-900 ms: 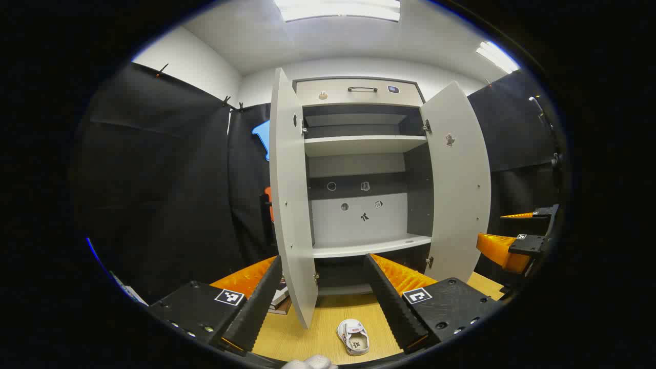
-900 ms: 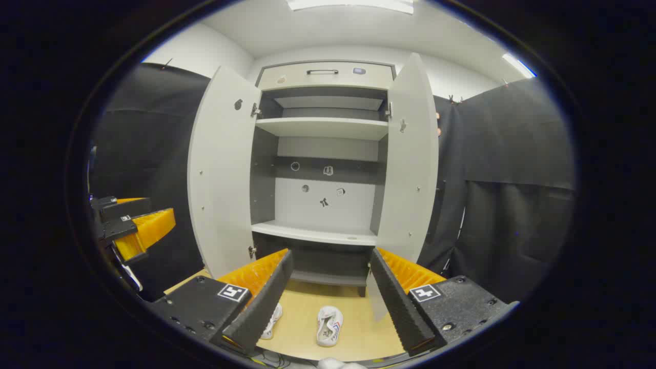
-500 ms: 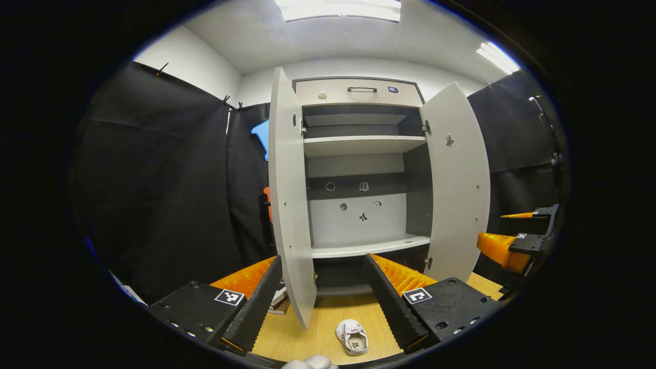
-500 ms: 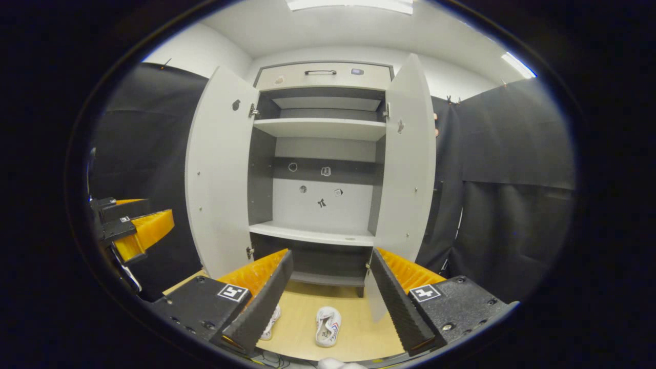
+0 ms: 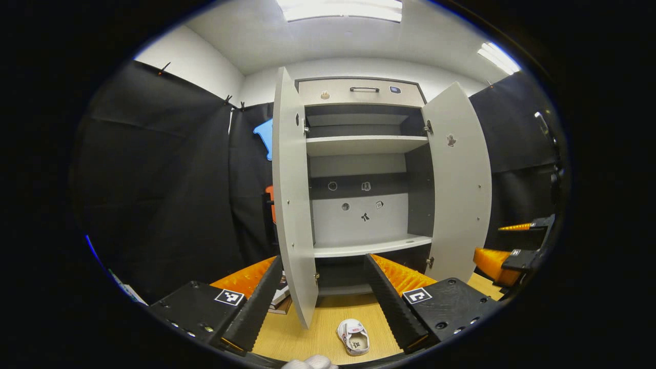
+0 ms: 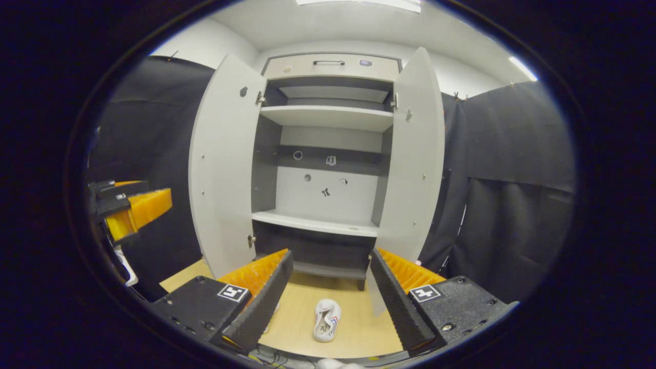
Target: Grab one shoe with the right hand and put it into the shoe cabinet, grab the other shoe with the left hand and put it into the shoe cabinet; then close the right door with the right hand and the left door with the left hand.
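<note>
A small white shoe [image 5: 353, 336] lies on the wooden floor [image 5: 287, 333] in front of the grey shoe cabinet [image 5: 364, 246], whose two doors stand wide open. In the right gripper view the same floor holds one white shoe [image 6: 327, 320] between and beyond my fingers; the other shoe [image 6: 277, 308] is mostly hidden behind the left finger. My left gripper [image 5: 323, 302] is open and empty, above the floor. So is my right gripper [image 6: 330, 297], held over the shoes. Each gripper also appears at the other view's edge: the right gripper [image 5: 505, 256] and the left gripper [image 6: 130, 210].
The left door [image 5: 292, 205] juts out between my left fingers' line and the black cloth wall. The right door [image 5: 458, 195] angles outward. Inside are a lower shelf [image 6: 312, 224] and an upper shelf [image 6: 328, 117]. Books [image 5: 281, 299] lie on the floor behind the left door.
The right gripper has dipped and moved towards the cabinet, so the shoe now sits nearer its fingers. The left gripper has barely shifted. Both stay open.
</note>
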The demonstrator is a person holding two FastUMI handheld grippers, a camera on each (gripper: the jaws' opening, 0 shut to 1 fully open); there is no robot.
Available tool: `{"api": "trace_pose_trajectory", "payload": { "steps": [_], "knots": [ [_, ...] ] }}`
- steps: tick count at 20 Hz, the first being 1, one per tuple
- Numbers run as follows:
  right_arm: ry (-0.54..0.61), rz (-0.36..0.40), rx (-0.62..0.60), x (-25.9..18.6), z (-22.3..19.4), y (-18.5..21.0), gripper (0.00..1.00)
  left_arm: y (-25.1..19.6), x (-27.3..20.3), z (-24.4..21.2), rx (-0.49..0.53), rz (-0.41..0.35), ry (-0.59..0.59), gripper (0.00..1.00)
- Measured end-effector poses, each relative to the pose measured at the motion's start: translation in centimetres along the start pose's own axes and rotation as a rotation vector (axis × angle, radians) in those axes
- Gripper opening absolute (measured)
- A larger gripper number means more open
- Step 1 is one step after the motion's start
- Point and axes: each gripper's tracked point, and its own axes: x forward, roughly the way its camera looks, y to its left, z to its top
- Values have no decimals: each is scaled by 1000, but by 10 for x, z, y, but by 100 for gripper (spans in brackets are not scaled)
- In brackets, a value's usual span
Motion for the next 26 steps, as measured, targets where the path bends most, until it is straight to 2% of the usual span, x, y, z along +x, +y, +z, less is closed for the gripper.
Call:
{"api": "trace_pose_trajectory", "payload": {
  "steps": [5,9,10,11,14,16,20,22,25,26],
  "knots": [
    [263,51,-38,15,-115,12,99,0,0,-12,7,-9,25,96],
    [458,81,6,32,-204,25,95,-3,-3,-22,10,-14,49,96],
    [475,91,26,39,-218,31,95,-5,-3,-23,8,-17,50,100],
    [496,90,38,49,-230,34,93,-5,-3,-23,5,-16,50,96],
    [506,96,60,83,-260,41,90,-7,-4,-21,-2,-14,47,96],
    [529,97,69,109,-280,46,84,-6,-4,-21,4,-3,53,96],
    [597,71,93,153,-326,47,80,-5,0,-23,25,25,70,96],
    [615,41,74,170,-339,39,76,-4,4,-24,34,39,78,96],
    [629,45,114,196,-350,40,63,-3,12,-26,34,57,91,96],
    [621,58,134,207,-350,43,67,-2,15,-26,33,66,91,100]
  ]
}}
